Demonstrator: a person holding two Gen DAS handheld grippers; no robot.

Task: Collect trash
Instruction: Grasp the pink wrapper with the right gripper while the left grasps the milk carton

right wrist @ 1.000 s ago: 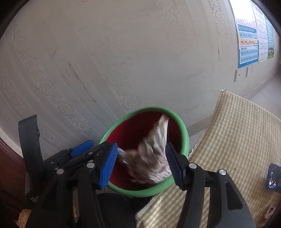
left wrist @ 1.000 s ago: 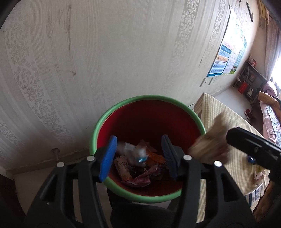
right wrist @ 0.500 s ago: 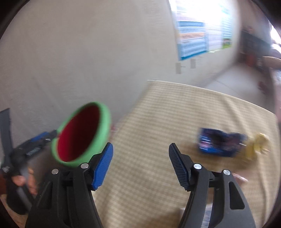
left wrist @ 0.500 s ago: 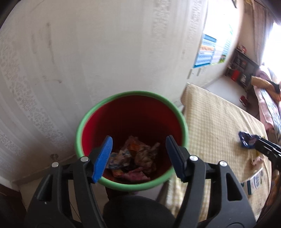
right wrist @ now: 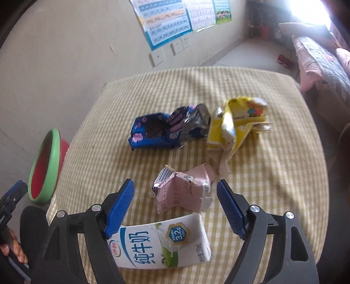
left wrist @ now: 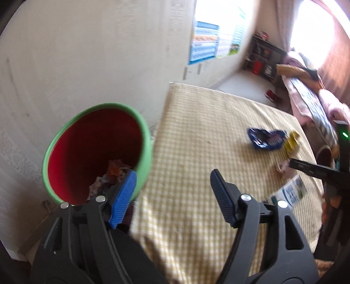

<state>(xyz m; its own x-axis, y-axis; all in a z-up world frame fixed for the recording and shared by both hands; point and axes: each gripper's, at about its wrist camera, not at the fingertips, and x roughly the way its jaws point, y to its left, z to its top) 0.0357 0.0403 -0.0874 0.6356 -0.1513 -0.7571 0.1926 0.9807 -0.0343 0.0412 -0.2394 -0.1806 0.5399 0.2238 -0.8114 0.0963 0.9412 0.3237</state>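
My left claw [left wrist: 172, 185] is released, nothing between its blue pads; its jaws have just been opening. Its left pad covers part of the green rim of the red trash bin [left wrist: 96, 153], so the trash inside [left wrist: 111, 174] shows only as a blurred heap of wrappers, kinds hard to tell. Bin stands left of the tabletop [left wrist: 196, 131], just beside its checked yellow cloth, against the wall. The whole left view is motion-blurred.

My right claw [right wrist: 175, 196] is also released, jaws just been opening, empty. Between its pads but not touched lies a crumpled pink carton [right wrist: 181, 192] on the tabletop. Nearer me, a flattened white milk carton [right wrist: 161, 244] with blue print; its near-left corner is hidden behind my left pad. Farther off, a blue snack wrapper [right wrist: 153, 131] with torn silver foil, and touching it on the right a crumpled yellow wrapper [right wrist: 236, 122]. In the left view these two are small blurs, and the milk carton is cut off by the right claw's black arm.

Far left in the right view, the bin is seen side-on; inside not visible. Bottom-left, fingers [right wrist: 13, 249] on the other handle, mostly cut off. Wall poster [right wrist: 175, 19], wall sockets [right wrist: 170, 50], bed [right wrist: 319, 61] far right, window glare washes out the corner.
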